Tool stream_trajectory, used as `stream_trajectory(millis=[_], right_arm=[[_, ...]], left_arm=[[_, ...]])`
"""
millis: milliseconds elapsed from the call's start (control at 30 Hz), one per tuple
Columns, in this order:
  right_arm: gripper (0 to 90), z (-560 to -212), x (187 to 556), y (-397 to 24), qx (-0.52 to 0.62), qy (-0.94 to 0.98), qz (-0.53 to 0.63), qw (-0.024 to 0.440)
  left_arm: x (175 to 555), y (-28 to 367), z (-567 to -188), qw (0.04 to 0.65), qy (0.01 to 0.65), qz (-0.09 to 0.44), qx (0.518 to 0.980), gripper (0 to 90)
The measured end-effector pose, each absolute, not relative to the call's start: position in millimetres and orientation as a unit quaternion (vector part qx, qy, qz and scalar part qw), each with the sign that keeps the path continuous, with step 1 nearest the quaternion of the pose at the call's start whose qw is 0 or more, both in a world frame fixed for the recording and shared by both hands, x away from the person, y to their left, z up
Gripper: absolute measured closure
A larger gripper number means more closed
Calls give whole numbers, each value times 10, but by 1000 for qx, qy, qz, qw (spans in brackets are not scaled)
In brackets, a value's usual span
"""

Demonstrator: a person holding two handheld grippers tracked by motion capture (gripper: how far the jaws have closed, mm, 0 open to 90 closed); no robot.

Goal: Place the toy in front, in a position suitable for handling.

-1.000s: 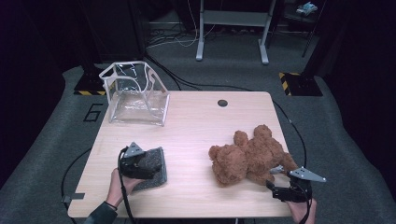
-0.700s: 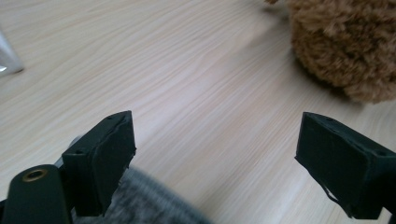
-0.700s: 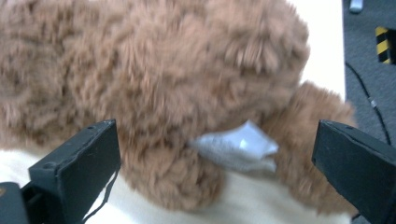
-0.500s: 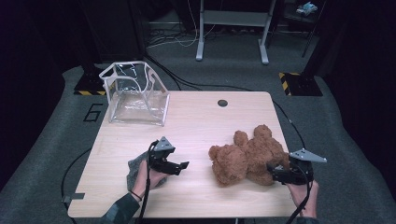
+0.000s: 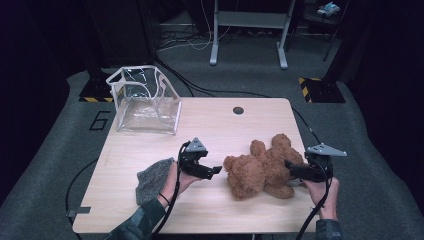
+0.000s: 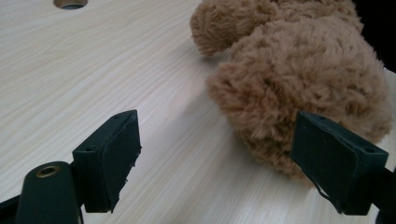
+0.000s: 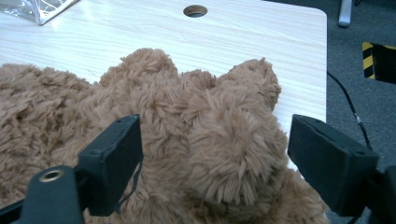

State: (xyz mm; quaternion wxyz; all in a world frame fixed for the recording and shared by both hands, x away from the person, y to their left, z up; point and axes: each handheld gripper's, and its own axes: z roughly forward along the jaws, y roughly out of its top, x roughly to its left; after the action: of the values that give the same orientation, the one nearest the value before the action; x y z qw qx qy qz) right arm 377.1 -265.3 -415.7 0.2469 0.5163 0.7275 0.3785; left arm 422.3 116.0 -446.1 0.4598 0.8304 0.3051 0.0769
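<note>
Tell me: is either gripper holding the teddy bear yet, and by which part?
Nothing is held. The left gripper and right gripper flank the teddy bear, jaws open and just closing; no pad presses the fur.

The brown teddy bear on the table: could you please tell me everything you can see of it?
The teddy bear is a shaggy brown plush toy with round ears and stubby limbs, lying slumped on the right half of the wooden table. The left gripper points at its left side, open and just short of the fur. The right gripper straddles its right side, open fingers on either side of a furry lobe, without clamping it.
</note>
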Motion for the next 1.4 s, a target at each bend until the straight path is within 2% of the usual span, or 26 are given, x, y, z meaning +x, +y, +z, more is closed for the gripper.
stream_trajectory(millis=[300, 333, 467, 533, 600, 633, 700, 733, 767, 800, 833, 900, 967, 1167, 1400], right_arm=[[266, -4255, 3839, -2668, 524, 733, 366, 234], [302, -4293, 3847, -2675, 531, 732, 362, 227], [357, -4340, 3859, -2694, 531, 732, 367, 215], [377, -4345, 3860, -2693, 530, 733, 369, 214], [418, -4350, 3864, -2687, 530, 734, 366, 214], [474, -4355, 3859, -2677, 532, 734, 366, 210], [489, -4359, 3861, -2679, 532, 735, 364, 213], [516, -4361, 3859, -2680, 531, 735, 363, 213], [576, -4368, 3858, -2681, 530, 736, 364, 213], [576, -4368, 3858, -2681, 530, 736, 364, 213], [638, -4373, 3858, -2672, 531, 736, 362, 213], [666, -4377, 3859, -2671, 530, 737, 361, 214], [733, -4387, 3864, -2659, 527, 741, 357, 215], [781, -4366, 3834, -2588, 518, 742, 353, 238], [796, -4331, 3790, -2556, 515, 735, 362, 254]], left_arm=[[4316, 912, -4503, 450, 290, 59, 843, 193], [4326, 896, -4519, 449, 293, 56, 842, 230], [4363, 857, -4574, 445, 294, 38, 845, 327], [4381, 842, -4606, 449, 297, 25, 843, 345], [4395, 836, -4626, 454, 298, 15, 839, 409], [4403, 830, -4639, 459, 297, 9, 837, 459], [4407, 828, -4643, 462, 296, 5, 836, 506], [4408, 822, -4644, 463, 293, 4, 836, 506], [4408, 813, -4643, 464, 290, 3, 837, 567], [4408, 813, -4643, 464, 290, 3, 837, 587], [4403, 796, -4642, 465, 290, 3, 836, 624], [4404, 788, -4642, 467, 286, 5, 837, 646], [4400, 767, -4637, 464, 283, 11, 839, 731], [4399, 791, -4638, 468, 286, 24, 836, 822], [4378, 853, -4639, 485, 292, 32, 824, 839]])
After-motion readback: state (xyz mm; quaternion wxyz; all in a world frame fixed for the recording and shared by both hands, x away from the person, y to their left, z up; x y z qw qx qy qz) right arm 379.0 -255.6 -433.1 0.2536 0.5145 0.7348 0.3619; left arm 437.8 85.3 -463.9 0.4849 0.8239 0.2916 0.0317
